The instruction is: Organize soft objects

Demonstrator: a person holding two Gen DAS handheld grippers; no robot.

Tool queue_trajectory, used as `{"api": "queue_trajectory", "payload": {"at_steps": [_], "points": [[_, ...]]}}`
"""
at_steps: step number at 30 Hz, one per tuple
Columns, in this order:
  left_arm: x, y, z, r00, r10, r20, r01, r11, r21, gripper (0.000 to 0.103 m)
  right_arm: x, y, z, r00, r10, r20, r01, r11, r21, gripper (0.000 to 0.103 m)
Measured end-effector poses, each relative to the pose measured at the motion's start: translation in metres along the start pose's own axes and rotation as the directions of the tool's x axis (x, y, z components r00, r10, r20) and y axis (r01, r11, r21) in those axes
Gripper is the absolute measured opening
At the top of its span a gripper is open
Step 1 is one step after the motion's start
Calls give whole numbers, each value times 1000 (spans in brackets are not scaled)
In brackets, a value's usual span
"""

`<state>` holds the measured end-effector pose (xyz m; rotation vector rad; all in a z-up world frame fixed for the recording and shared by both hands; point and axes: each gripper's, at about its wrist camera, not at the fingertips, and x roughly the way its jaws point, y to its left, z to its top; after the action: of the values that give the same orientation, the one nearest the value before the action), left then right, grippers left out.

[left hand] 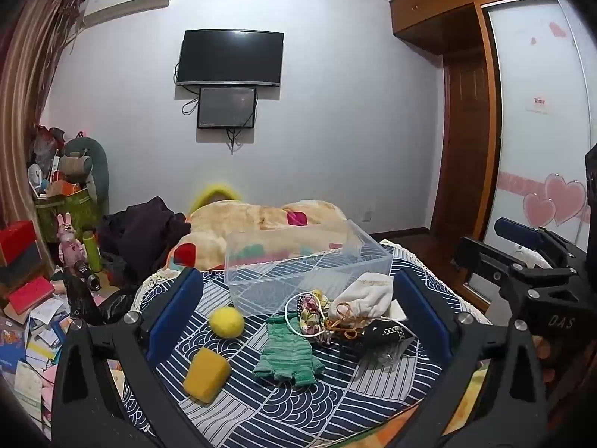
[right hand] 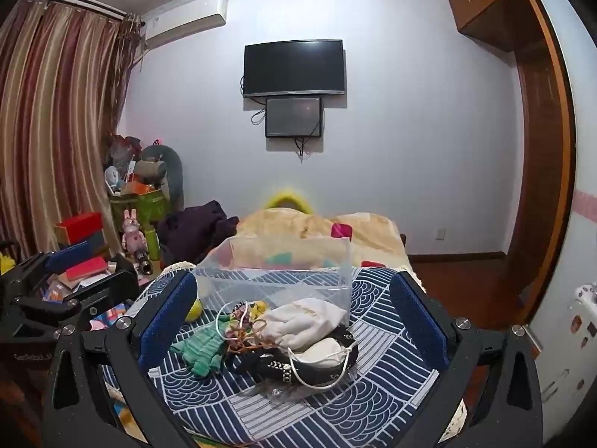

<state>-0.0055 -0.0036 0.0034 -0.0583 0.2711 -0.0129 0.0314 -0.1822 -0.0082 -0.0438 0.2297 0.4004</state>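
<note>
**Both grippers wide, nothing picked yet**

The left gripper (left hand: 298, 310) hangs with its blue pads spread wide and nothing between them; the right gripper (right hand: 294, 317) is likewise spread and empty. The soft things lie at lower centre of both views, on the patterned cloth (left hand: 261, 410).

In the left view a yellow ball (left hand: 226, 322) sits left of centre, a sponge (left hand: 206, 374) below it, and a green glove (left hand: 289, 352) at centre. To the right is a tangle: a white pouch (left hand: 367, 295), a black band (left hand: 384, 332) and a cord (left hand: 298, 317), touching and partly overlapping.

The step in hand looks like choosing a first piece. The loose ball or sponge would be the cleanest start, I judge: each lies apart from the heap, so the pads can close on it alone. Going into the tangle first risks dragging the cord and its neighbours along.

The clear bin (left hand: 373, 254) stands just behind the heap at mid-frame. It appears empty; the colours seen through its walls seem to belong to the blanket (left hand: 238, 220) behind.
</note>
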Motion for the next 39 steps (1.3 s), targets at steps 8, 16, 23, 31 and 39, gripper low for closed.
{"api": "queue_trajectory", "payload": {"at_steps": [8,16,23,31,39], "points": [[-1,0,-1,1000,2,2,-2,1000,1,103,-2,0,2,1000,3,5,-3,1000,1,103],[-2,-1,-1,1000,5,4,-5,1000,6,103,-3,1,3,1000,6,6,-6,1000,0,103],[-2,-2,-1,1000,2,7,-2,1000,5,103,-4,2,3,1000,11,8,-11,1000,0,103],[-3,-3,0,1000,-13,12,13,1000,7,103,-4,0,4,1000,12,16,-12,1000,7,103],[-6,-3,1,1000,-17,20,17,1000,9,103,-4,-2,4,1000,15,19,-15,1000,16,103]]}}
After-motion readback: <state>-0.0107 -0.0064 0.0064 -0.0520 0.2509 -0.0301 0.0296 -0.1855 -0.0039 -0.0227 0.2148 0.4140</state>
